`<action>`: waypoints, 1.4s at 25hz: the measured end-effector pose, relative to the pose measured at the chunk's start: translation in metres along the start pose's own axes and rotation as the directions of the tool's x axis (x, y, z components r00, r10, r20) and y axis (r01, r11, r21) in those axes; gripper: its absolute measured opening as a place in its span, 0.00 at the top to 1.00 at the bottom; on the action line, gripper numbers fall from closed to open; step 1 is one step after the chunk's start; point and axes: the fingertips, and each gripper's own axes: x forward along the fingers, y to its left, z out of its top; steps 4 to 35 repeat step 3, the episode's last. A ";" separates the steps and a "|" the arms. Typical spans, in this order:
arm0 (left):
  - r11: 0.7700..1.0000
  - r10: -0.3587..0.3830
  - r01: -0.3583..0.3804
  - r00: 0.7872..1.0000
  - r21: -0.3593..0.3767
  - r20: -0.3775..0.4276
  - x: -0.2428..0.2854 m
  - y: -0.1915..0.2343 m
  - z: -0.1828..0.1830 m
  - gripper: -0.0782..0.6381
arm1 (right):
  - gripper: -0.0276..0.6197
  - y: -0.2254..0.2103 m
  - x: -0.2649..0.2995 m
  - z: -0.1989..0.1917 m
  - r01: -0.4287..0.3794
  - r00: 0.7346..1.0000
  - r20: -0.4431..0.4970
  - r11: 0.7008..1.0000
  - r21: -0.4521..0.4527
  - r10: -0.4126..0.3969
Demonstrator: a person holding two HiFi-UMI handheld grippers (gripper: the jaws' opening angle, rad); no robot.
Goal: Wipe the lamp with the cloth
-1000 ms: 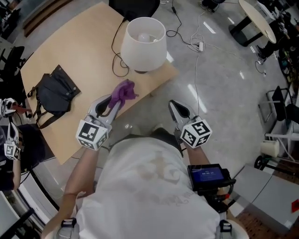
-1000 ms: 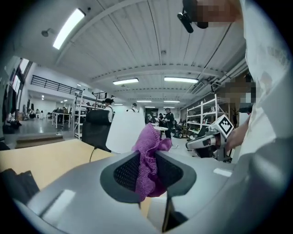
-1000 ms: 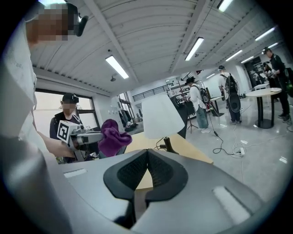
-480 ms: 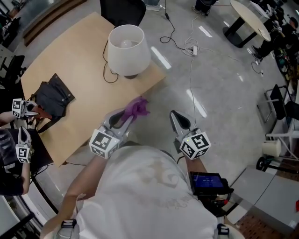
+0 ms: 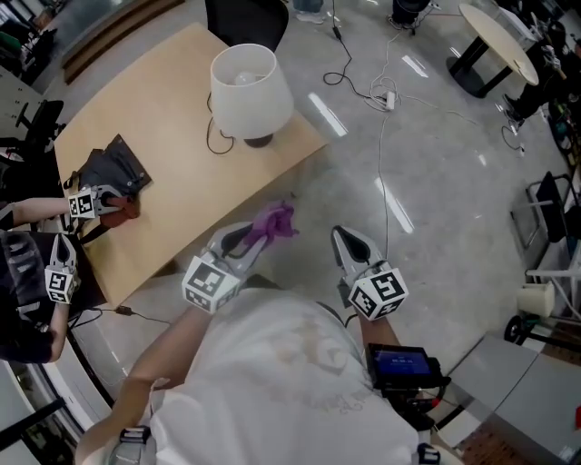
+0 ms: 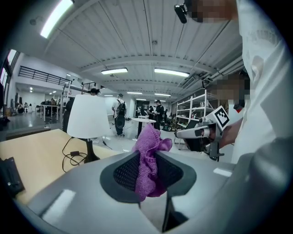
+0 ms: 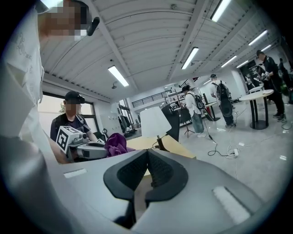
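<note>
The lamp has a white shade and a dark base and stands near the corner of the wooden table. It also shows in the left gripper view, lamp, and far off in the right gripper view, lamp. My left gripper is shut on a bunched purple cloth, which sticks up between the pads, cloth. It hangs over the floor just off the table's near edge, well short of the lamp. My right gripper is beside it, jaws together with nothing in them, right gripper.
A black bag lies at the table's left, where another person's gripper reaches it. The lamp's cord loops across the tabletop. More cables trail over the grey floor. A black chair stands behind the table.
Both grippers have drawn back from the lamp, off the table and over the floor, the cloth still held. At the left, another person's gripper has come up to the bag.
</note>
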 end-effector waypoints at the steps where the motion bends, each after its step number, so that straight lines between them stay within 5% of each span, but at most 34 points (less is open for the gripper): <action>1: 1.000 -0.002 0.002 1.000 0.001 -0.005 0.007 0.009 0.006 0.76 | 0.94 -0.004 0.009 0.007 0.002 1.000 0.001 1.000 0.005 -0.002; 35: 1.000 0.005 -0.005 1.000 0.001 -0.015 0.012 0.018 0.015 0.76 | 0.94 -0.008 0.018 0.015 0.000 1.000 0.003 1.000 0.013 0.000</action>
